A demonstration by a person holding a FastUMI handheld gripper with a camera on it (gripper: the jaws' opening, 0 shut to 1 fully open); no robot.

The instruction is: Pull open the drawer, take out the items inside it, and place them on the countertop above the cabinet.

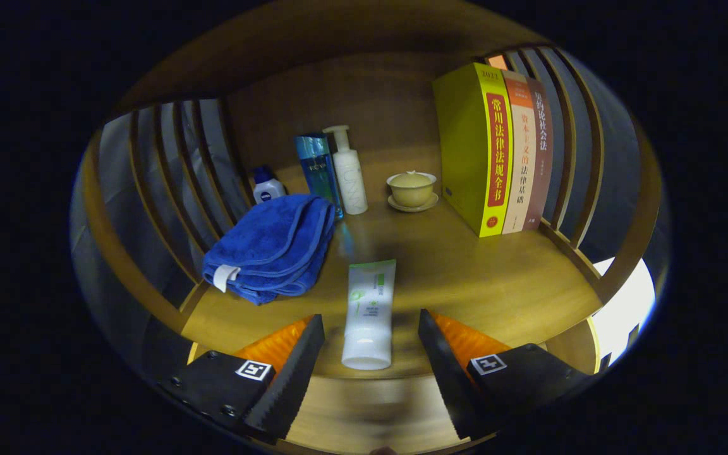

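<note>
A white tube with green print (368, 313) lies flat on the wooden countertop (497, 278), its cap end toward me. My gripper (370, 332) is open, one finger on each side of the tube's cap end, neither finger touching it. A folded blue towel (272, 246) lies on the countertop just left of the tube, beyond my left finger.
At the back stand a small blue-capped bottle (267, 185), a blue bottle (317, 170), a white pump bottle (348, 172) and a lidded yellow cup on a saucer (412, 189). Three upright books (493, 148) stand at the right. Wooden slat rails (174, 170) fence both sides.
</note>
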